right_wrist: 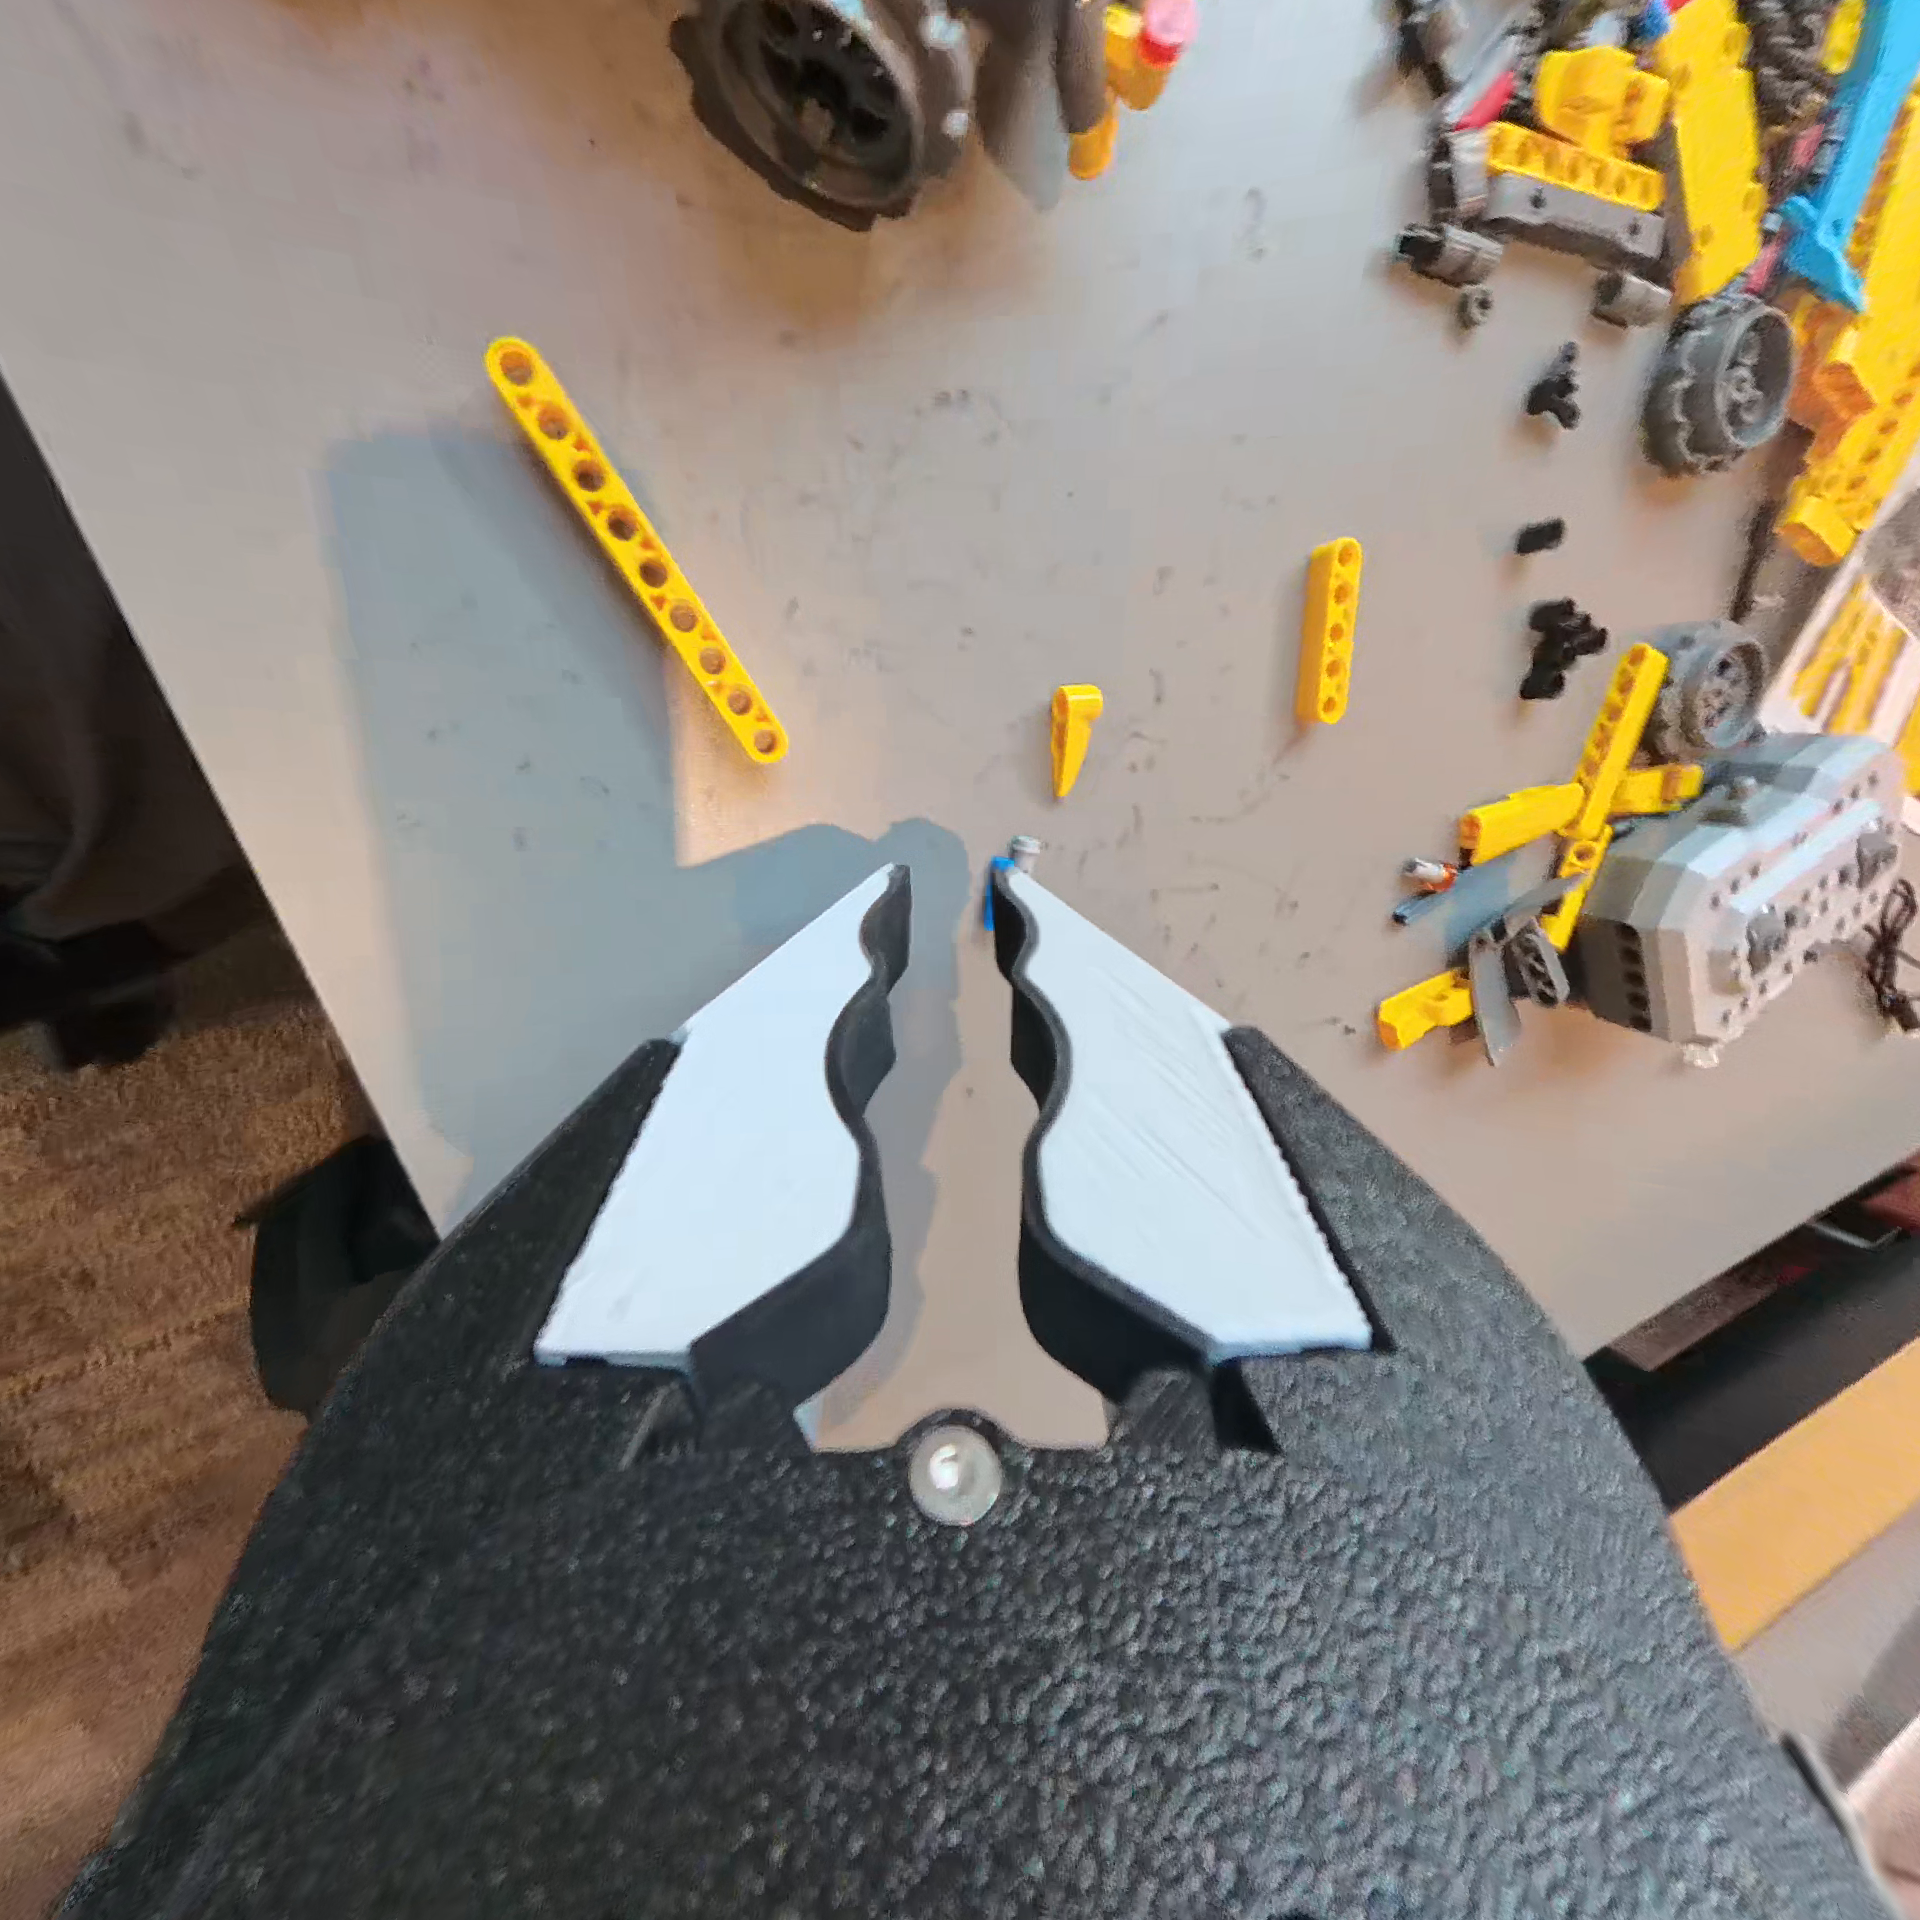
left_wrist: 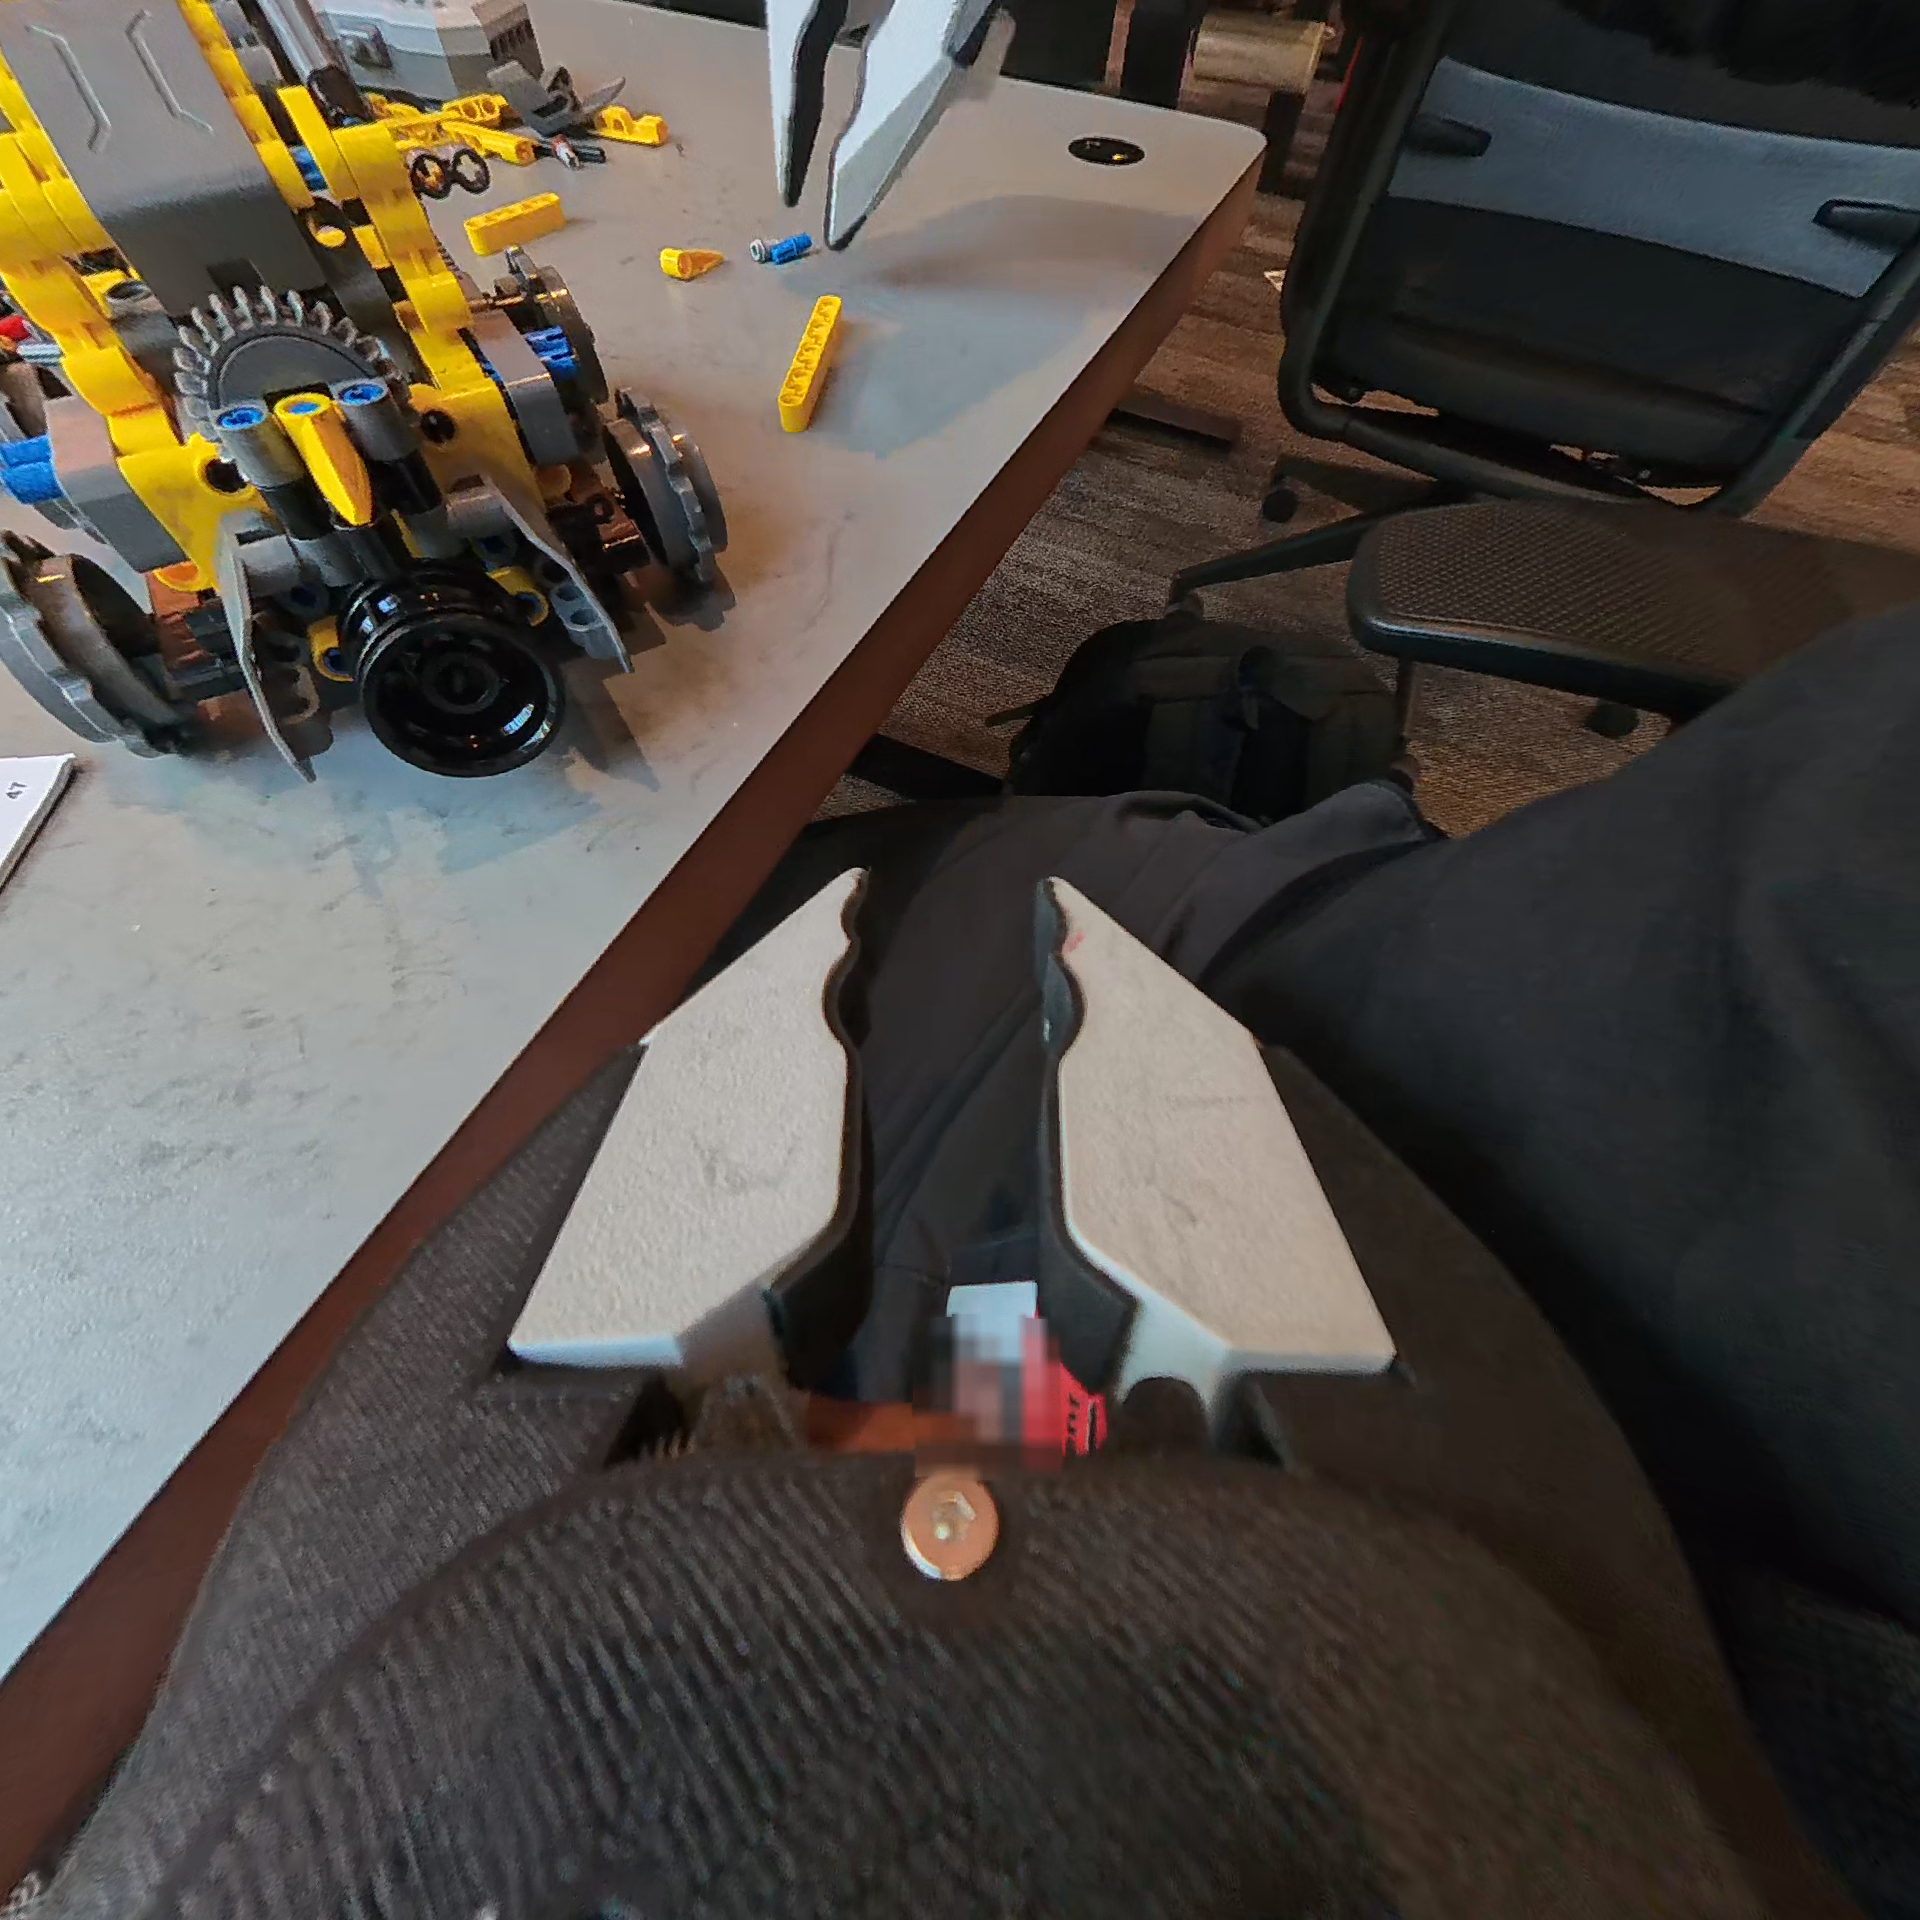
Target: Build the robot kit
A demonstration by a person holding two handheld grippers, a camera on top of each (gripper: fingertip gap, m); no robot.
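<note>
My right claw (right_wrist: 951,883) hangs low over the grey table (right_wrist: 312,260), jaws narrowly apart, holding nothing. The small blue pin (left_wrist: 781,247) lies just beside the right fingertip, the yellow wedge (right_wrist: 1070,738) close beyond it. My left claw (left_wrist: 951,899) is off the table over a dark trouser leg (left_wrist: 1558,1039), jaws apart, empty.

Grey desk (left_wrist: 260,1039), carpet (left_wrist: 1143,499), office chairs (left_wrist: 1610,312)
</note>
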